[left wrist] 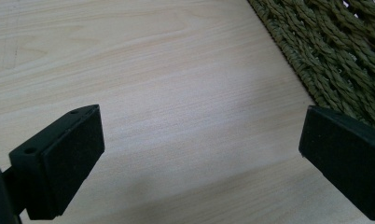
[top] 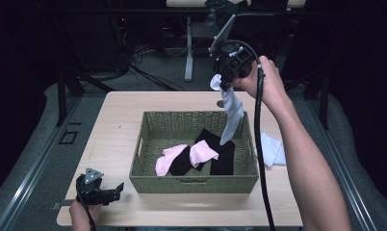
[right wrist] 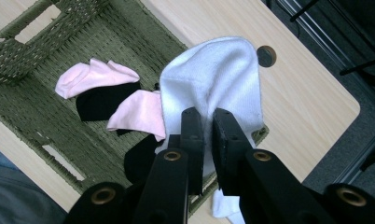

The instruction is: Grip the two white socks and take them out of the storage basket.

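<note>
So the white sock (top: 231, 111) hangs lengthwise straight down, its lower tip just over the socks inside the basket (top: 194, 184), pinched at its upper end by the right tool (top: 225, 84). Looks like the lifting-out step; next it has to clear the rim toward the counter (top: 119, 115). Left tool (top: 115, 188) sits wide open, empty, near the basket.

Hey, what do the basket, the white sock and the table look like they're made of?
Basket: woven olive-green fibre, maybe seagrass or paper cord; twisted strands show.
White sock: soft knit, likely cotton; fuzzy surface, hangs limp.
Table: pale wood or wood-look laminate, matte; fine grain lines.
</note>
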